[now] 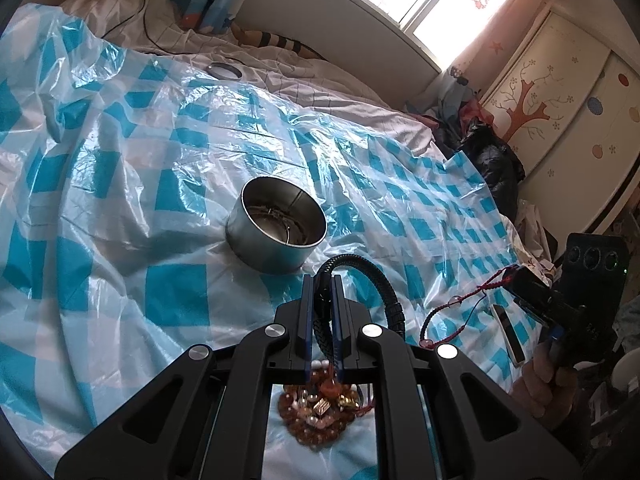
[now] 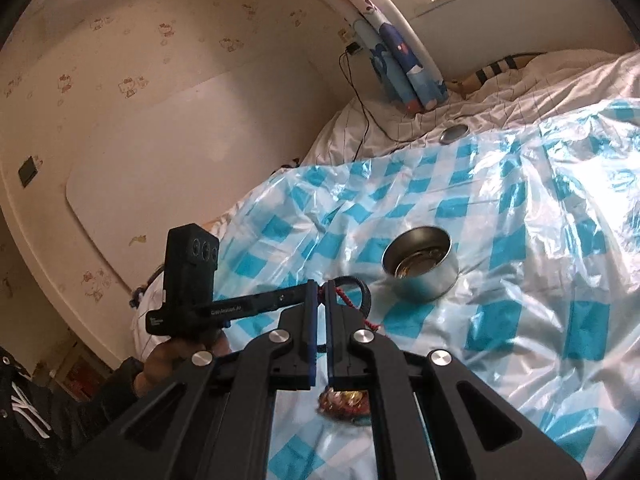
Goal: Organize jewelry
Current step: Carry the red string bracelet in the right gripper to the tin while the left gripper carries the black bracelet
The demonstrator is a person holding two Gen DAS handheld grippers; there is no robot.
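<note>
left gripper [image 1: 322, 280] clamps black cord [image 1: 384, 280] | right gripper [image 2: 319, 286] pinches red bracelet [image 2: 348, 299] | tin [image 1: 276, 226] mid-sheet, probably bangles inside

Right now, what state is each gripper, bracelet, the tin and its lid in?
left gripper: shut on black braided bracelet, lifted.
right gripper: shut on red cord bracelet, dangling.
metal tin: open, upright, jewelry inside.
lid: off, lying apart.
bead pile: loose on sheet.
</note>
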